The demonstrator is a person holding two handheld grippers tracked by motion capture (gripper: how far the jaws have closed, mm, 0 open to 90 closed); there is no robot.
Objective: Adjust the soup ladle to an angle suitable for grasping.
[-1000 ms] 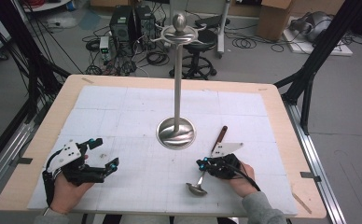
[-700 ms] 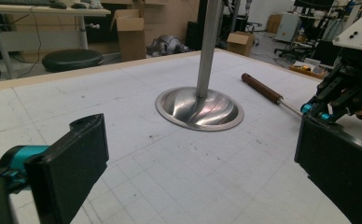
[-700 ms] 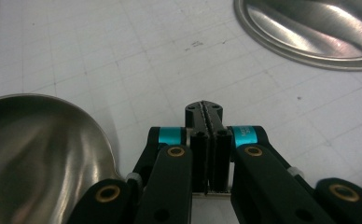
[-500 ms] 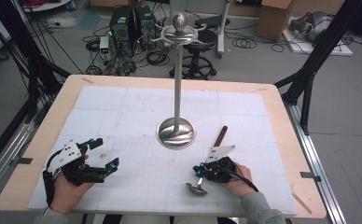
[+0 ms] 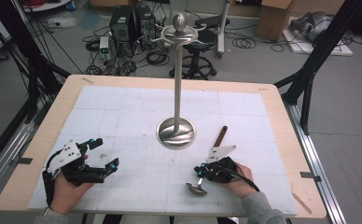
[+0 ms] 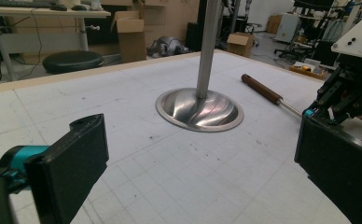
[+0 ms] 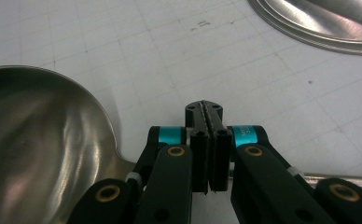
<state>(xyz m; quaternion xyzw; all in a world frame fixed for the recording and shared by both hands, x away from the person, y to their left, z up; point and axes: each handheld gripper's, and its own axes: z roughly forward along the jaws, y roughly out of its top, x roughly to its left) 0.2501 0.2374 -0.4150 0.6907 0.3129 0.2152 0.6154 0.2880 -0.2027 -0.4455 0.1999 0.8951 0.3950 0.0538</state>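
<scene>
A metal ladle lies on the white mat at the front right, its bowl (image 5: pixel 196 189) nearest me and its brown handle (image 5: pixel 221 135) pointing toward the stand. My right gripper (image 5: pixel 200 171) is shut on the thin shaft just behind the bowl. In the right gripper view the jaws are pressed together (image 7: pixel 209 112), the bowl (image 7: pixel 34 140) to their left. My left gripper (image 5: pixel 107 151) rests open at the front left with nothing between its jaws (image 6: pixel 207 158). In the left gripper view the ladle handle (image 6: pixel 261 88) and the right gripper (image 6: pixel 347 93) lie ahead to the right.
A tall steel stand with hooks on top rises from a round base (image 5: pixel 176 133) at the mat's centre; the base (image 6: pixel 199 108) is ahead in the left gripper view and its rim (image 7: pixel 328 23) is at the right gripper view's top right. The wooden table edge (image 5: pixel 291 140) frames the mat.
The right gripper and the ladle bowl have shifted slightly left and toward the front edge. The left gripper has stayed put.
</scene>
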